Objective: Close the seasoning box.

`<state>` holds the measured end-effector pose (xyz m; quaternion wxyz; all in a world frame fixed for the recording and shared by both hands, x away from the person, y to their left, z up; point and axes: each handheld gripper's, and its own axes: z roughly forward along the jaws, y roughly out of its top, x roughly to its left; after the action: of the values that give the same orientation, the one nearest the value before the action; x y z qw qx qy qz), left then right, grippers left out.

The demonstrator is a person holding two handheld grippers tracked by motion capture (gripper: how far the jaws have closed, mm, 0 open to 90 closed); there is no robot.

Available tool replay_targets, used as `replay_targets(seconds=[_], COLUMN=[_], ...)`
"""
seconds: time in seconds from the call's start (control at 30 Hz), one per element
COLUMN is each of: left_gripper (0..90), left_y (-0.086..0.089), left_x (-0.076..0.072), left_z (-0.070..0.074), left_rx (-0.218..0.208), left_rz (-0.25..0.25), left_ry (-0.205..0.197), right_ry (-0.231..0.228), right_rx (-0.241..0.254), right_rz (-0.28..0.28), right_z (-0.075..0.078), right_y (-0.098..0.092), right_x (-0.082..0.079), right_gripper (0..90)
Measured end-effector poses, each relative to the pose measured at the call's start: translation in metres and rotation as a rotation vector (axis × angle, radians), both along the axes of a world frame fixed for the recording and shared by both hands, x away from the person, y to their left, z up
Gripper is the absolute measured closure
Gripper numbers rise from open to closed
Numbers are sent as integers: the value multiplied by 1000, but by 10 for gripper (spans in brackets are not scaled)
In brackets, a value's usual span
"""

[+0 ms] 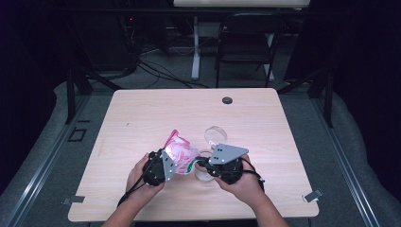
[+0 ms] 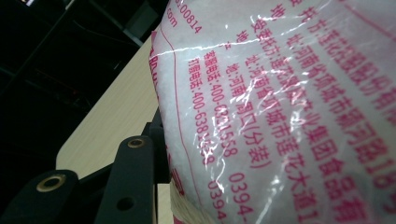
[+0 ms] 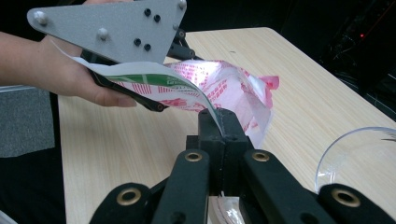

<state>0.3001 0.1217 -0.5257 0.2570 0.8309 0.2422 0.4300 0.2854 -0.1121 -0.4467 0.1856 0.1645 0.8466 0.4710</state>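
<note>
Bag [image 1: 180, 152] of white granules, clear plastic with pink print, held just above the tabletop [image 1: 142, 118] near the middle of its near edge, between both tools. Left tool [image 1: 163, 165] gripping the bag's lower body, jaws part-way closed around it, pink lettering pressed close against the lens in the left gripper view. Right tool [image 3: 219, 122] clenched on the bag's top edge, the thin film pinched between the closed jaws. Clear glass jar [image 1: 204, 171] standing under the right tool, just beside the bag. Clear round lid [image 1: 215, 134] lying a little farther from the near edge, apart from the jar.
</note>
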Motion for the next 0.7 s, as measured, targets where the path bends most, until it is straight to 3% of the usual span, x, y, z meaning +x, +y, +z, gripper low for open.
replay_targets(seconds=[0.27, 0.7], left_gripper=[594, 595], left_y=[-1, -8], left_x=[3, 13], left_z=[2, 3], left_rx=[10, 58], left_rz=[-2, -24], left_ry=[-18, -89], right_ry=[-1, 0], right_rx=[2, 15], right_rz=[-14, -44], right_z=[0, -1], right_y=[0, -6], right_x=[0, 5], right_gripper=[900, 900])
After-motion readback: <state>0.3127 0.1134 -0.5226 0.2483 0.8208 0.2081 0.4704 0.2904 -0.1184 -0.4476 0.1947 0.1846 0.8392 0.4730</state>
